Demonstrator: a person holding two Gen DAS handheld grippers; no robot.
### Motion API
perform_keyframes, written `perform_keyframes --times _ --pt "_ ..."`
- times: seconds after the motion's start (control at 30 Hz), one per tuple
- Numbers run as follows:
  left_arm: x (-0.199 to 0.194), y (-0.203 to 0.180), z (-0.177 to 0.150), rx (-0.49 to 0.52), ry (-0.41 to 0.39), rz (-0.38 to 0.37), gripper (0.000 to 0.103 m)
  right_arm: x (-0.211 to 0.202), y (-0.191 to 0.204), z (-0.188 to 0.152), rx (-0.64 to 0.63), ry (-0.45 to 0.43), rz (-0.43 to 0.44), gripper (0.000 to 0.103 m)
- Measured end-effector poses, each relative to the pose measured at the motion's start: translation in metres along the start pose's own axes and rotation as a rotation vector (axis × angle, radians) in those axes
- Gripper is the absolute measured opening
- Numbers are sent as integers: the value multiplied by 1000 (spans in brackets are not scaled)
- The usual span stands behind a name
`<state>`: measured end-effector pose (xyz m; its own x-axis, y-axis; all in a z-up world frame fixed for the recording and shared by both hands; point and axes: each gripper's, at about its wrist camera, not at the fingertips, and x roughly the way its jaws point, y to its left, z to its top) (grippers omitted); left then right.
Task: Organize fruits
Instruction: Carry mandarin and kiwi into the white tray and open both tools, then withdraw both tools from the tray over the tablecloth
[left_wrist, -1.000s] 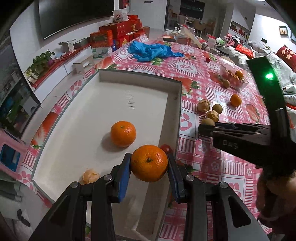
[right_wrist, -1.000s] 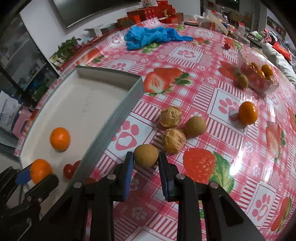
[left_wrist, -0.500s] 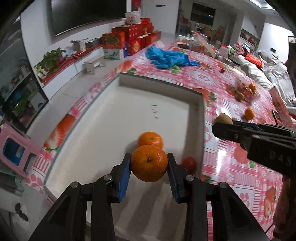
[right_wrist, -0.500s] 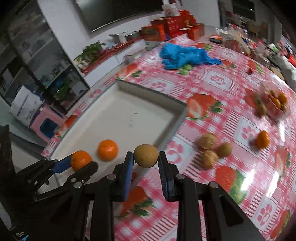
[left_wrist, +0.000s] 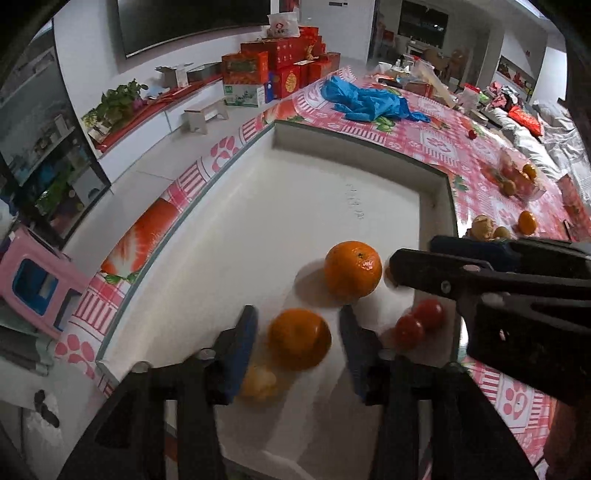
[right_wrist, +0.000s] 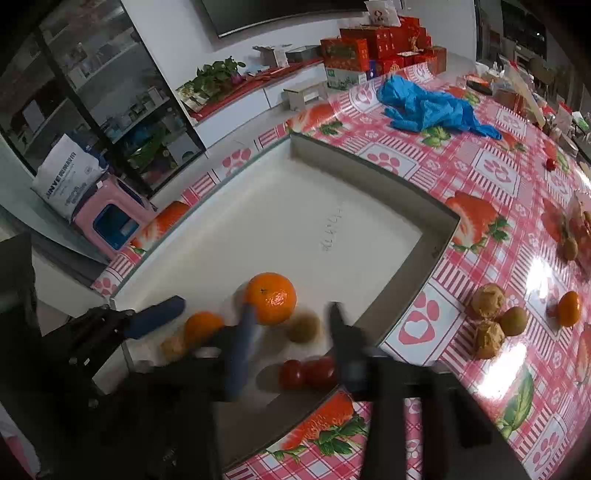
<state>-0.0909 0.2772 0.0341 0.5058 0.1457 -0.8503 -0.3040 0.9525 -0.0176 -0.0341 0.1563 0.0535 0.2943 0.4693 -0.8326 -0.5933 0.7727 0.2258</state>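
table (right_wrist: 461, 173): red-checked cloth | on it: tray (right_wrist: 439, 247), blue gloves (right_wrist: 424, 107), loose fruit (right_wrist: 515, 320)

Little here can be read with any certainty. The white sack (right_wrist: 70, 173) standing on the floor beside the pink stool (right_wrist: 110, 221) carries a line of dark capital letters across its front, too small and slanted to spell out, and the white tray (right_wrist: 295, 229) has a short row of faint handwritten marks (right_wrist: 332, 230) on its floor, beyond the large orange (right_wrist: 270, 297), which cannot be made out as words or numbers. The red gift boxes (left_wrist: 284, 62) stacked past the far end of the tray show gold emblems and printing, none of it legible.
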Motion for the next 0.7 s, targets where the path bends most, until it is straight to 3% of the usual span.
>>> perform_keyframes --times 0.03,0.07,0.2,0.37,0.43,0.57,0.7 --pt "-1 0 0 1 -6 6 76 -3 0 0 2 -12 2 79" --pt "-4 0 -1 0 -19 8 80 -6 -1 1 5 -24 1 81" --pt "-12 -5 0 11 -43 5 81 -20 -11 1 33 -53 -27 81" --pt "-21 -22 4 30 -55 -12 81 -38 -42 -12 106 -69 -67 89" --pt "-25 -34 4 45 -59 -22 81 -46 -58 -20 135 -74 -110 91" --pt "-35 -64 0 89 -74 -69 81 -55 -90 -45 158 -63 -279 92" --pt "-40 -103 -14 148 -69 -116 81 -53 -126 -77 192 -22 -346 92"
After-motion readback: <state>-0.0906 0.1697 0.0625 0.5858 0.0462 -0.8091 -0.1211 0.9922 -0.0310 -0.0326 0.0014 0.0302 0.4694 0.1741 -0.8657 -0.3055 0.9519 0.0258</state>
